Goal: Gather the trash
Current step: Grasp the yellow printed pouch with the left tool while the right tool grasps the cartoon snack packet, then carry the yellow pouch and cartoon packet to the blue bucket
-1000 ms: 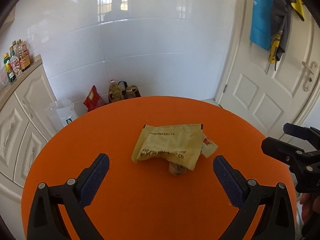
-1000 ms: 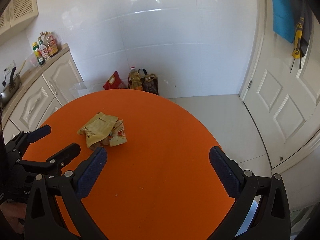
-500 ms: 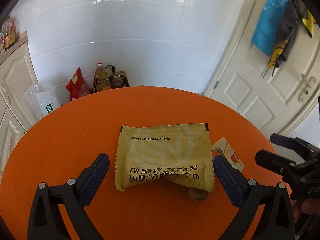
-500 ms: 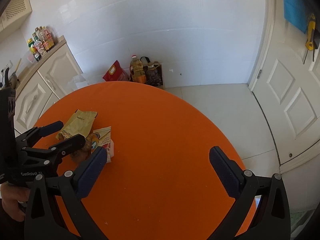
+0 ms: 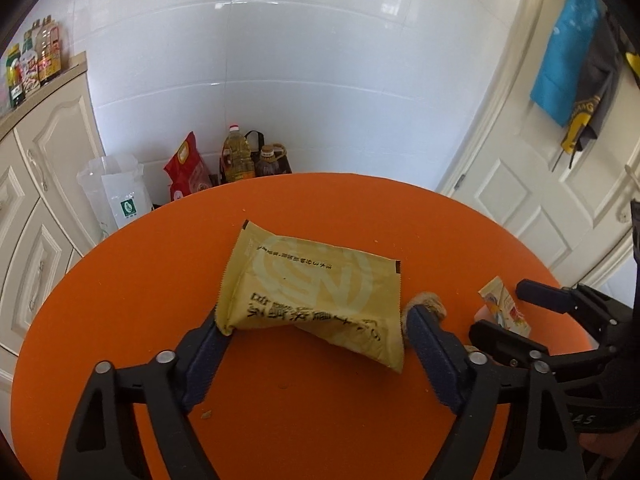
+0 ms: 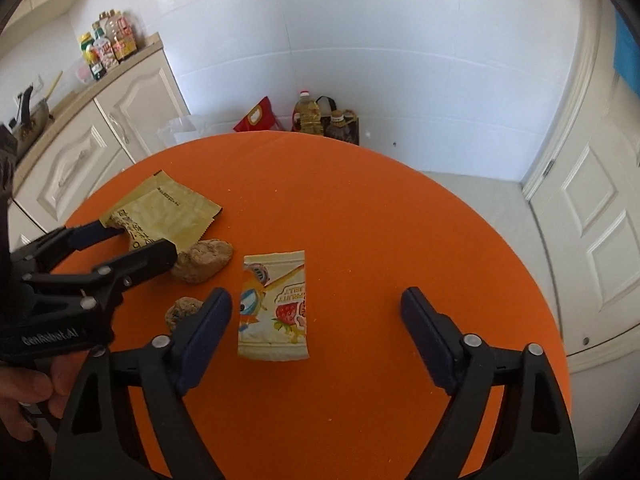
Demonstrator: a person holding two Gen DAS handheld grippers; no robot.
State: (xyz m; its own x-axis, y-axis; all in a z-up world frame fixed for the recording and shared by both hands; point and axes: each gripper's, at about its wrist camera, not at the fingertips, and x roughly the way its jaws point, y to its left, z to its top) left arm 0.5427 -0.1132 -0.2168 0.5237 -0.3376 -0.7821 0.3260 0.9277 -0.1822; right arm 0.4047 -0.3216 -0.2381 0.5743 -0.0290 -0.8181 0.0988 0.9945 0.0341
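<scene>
While the left tongs (image 5: pixel 316 330) are closing around the yellow wrapper (image 5: pixel 316 292), the pads are already meeting its two short ends, and the near edge is lifting and buckling between them. This wrapper is lying on the orange counter (image 5: pixel 320 208), toward its left side in the right wrist view. It is looking very light, thin and soft, probably an empty foil sachet, so it is likely bending instead of resisting. The surface may be slippery. A hold on the crumpled near edge, where the material is folding double, seems safer than on the flat middle. Its long axis is running from left to right across the left wrist view, in line with the closing direction of the tongs, and the printed text is appearing upside down, so its top is pointing toward the person.

The right tongs (image 6: pixel 316 316) are also closing, with the small fruit wrapper (image 6: pixel 274 306) lying flat between the jaws, close beside the left pad but not yet pressed. Its long axis is pointing away from the person. Two brown lumps (image 6: pixel 202 260) are sitting between both wrappers, and they look firmer.
</scene>
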